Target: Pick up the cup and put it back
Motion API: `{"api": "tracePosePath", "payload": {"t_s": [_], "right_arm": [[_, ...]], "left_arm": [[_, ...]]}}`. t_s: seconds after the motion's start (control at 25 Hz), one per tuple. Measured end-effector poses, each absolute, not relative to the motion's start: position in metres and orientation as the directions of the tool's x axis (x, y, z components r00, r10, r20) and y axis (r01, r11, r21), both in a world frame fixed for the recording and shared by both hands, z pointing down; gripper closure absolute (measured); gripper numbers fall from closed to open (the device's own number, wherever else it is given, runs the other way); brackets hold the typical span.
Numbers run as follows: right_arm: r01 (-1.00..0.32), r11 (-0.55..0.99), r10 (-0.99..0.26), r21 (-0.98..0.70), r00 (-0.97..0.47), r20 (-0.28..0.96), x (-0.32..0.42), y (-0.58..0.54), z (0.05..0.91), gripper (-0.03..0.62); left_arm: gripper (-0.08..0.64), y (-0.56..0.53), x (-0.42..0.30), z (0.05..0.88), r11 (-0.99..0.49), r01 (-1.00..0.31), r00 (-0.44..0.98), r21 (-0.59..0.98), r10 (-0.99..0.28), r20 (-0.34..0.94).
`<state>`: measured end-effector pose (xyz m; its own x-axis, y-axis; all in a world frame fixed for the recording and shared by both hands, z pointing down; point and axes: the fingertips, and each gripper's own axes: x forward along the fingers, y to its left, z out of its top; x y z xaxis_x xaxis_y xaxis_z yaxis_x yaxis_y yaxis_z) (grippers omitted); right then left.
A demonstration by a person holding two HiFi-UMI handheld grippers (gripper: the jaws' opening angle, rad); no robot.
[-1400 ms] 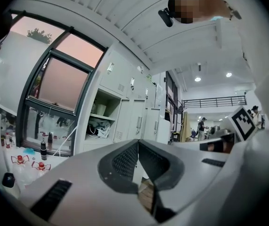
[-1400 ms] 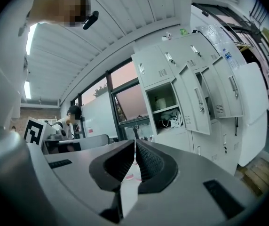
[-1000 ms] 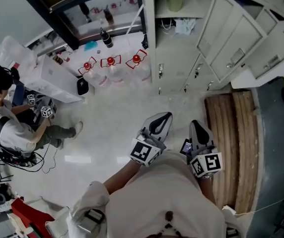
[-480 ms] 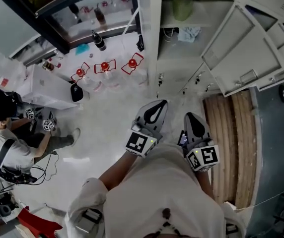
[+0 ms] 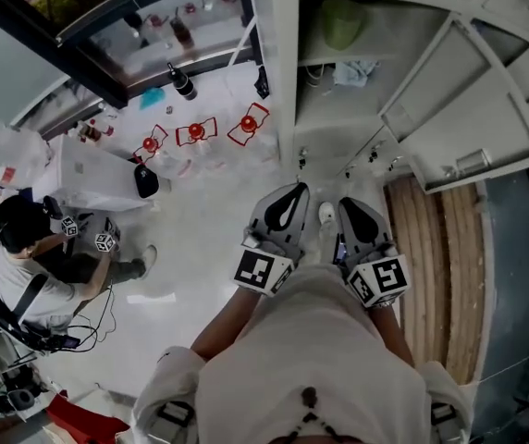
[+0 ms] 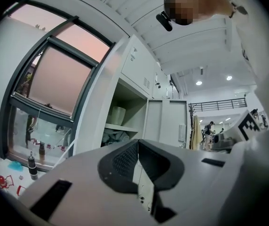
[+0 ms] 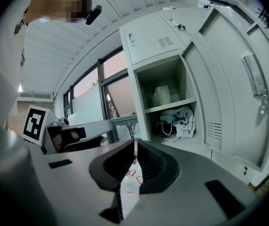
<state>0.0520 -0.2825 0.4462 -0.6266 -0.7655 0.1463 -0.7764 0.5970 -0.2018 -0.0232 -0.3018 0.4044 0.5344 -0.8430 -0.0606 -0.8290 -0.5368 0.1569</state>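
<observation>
The left gripper (image 6: 137, 142) points level toward an open locker (image 6: 133, 105), its jaws closed tip to tip with nothing between them. A pale green cup (image 6: 118, 115) stands upright on the locker's shelf (image 6: 121, 127), and a crumpled cloth (image 6: 112, 136) lies under that shelf. Left of the locker is a dark-framed window (image 6: 54, 79), with 1 dark bottle (image 6: 30, 164) low beside it. 2 ceiling lights (image 6: 199, 83) glow far off on the right.

I read no legible text, numbers or brands; only coded square markers (image 5: 265, 272) on left gripper (image 5: 294, 193), right gripper (image 5: 350, 207).
</observation>
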Motion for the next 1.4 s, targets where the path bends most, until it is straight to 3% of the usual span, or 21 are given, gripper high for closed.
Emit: {"api": "tracePosePath", "payload": {"t_s": [0.28,0.68,0.72,0.8,0.84,1.16,1.4], "right_arm": [[-0.727,0.659,-0.720,-0.195,-0.684,0.117,0.056,-0.365,0.443,0.565],[-0.711,0.702,-0.712,-0.034,-0.701,-0.036,0.075,-0.489,0.378,0.556],[-0.701,0.712,-0.702,-0.027,-0.711,-0.046,0.074,-0.499,0.372,0.512],[-0.678,0.735,-0.678,-0.021,-0.734,-0.054,0.071,-0.517,0.361,0.361],[-0.670,0.742,-0.670,-0.015,-0.741,-0.056,0.070,-0.525,0.356,0.327],[-0.632,0.773,-0.632,0.051,-0.775,-0.019,0.052,-0.579,0.330,0.254],[-0.618,0.783,-0.622,0.068,-0.782,0.048,0.035,-0.597,0.321,0.242]], "left_arm": [[0.551,-0.354,-0.017,0.406,-0.454,-0.884,0.452,0.111,-0.891,-0.040],[0.551,-0.405,-0.001,0.384,-0.349,-0.932,0.339,0.099,-0.935,-0.103],[0.551,-0.409,0.001,0.383,-0.336,-0.936,0.326,0.100,-0.939,-0.105],[0.551,-0.415,0.004,0.383,-0.310,-0.945,0.299,0.104,-0.948,-0.107],[0.551,-0.418,0.005,0.383,-0.297,-0.949,0.286,0.105,-0.952,-0.108],[0.551,-0.420,0.000,0.386,-0.173,-0.980,0.162,0.094,-0.980,-0.114],[0.551,-0.414,-0.021,0.383,-0.058,-0.992,0.047,0.108,-0.993,-0.105]]}}
